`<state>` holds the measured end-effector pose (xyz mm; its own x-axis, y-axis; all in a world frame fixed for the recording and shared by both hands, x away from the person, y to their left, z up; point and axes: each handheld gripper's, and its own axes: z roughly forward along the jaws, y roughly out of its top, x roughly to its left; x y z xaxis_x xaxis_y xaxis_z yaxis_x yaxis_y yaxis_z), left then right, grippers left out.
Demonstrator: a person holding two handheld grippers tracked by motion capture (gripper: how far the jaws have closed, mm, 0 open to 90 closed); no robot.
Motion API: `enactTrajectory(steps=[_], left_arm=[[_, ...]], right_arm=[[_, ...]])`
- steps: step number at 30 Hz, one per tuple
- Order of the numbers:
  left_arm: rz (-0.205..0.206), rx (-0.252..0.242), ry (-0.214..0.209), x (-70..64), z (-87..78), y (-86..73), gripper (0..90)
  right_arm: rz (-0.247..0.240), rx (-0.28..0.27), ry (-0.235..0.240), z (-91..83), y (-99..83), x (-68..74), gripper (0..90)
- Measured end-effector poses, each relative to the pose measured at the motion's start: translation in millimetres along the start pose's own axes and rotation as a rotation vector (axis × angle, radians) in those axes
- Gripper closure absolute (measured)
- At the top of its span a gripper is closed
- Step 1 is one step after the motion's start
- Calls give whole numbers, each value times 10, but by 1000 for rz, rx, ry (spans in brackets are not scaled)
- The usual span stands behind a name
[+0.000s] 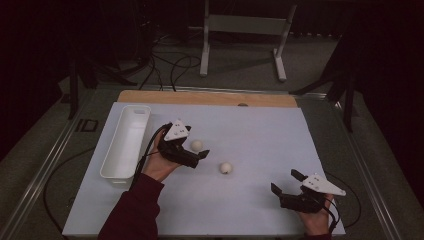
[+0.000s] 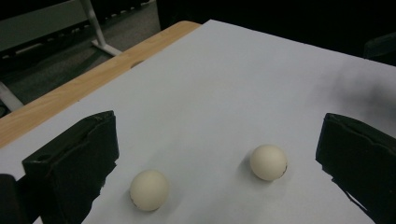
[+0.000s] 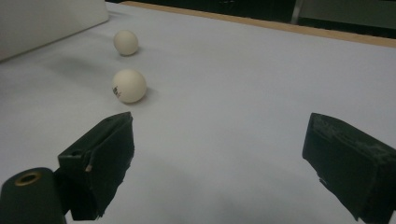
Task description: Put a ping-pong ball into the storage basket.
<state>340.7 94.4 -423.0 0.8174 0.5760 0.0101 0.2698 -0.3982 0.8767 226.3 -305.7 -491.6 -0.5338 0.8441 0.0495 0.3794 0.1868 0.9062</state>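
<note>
Dim surroundings frame a pale work mat (image 1: 260,200) laid on a wooden table, with cables and a metal stand on the floor beyond.

At the left edge of the mat lies a long white tray (image 1: 125,142), apparently with nothing in it.

Just right of it, the left gripper (image 1: 197,156) hangs low over the mat with its jaws spread wide and nothing between them. In the left gripper view the nearer ball (image 2: 149,189) sits just ahead of one jaw, and the second ball (image 2: 268,162) lies farther across the gap; neither is touched. From above, the first ball (image 1: 196,145) rests just beside the gripper's tips and the second (image 1: 226,167) a little to their right, the two apart from each other.

At the lower right, the right gripper (image 1: 286,182) rests near the mat's corner, jaws likewise parted and empty, well apart from both balls (image 3: 129,86).

Assessment: the balls look like table-tennis balls, so light, rigid, thin-shelled and smooth. They will roll at a nudge. Hold across the widest part, jaws level and centred, with gentle closure to avoid squirting or denting.
</note>
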Motion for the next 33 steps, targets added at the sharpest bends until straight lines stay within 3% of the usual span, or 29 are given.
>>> enactTrajectory(steps=[33], left_arm=[[35,50,-73,-104,383,30,2]], right_arm=[[-2,1,2,4,1,-2,90]])
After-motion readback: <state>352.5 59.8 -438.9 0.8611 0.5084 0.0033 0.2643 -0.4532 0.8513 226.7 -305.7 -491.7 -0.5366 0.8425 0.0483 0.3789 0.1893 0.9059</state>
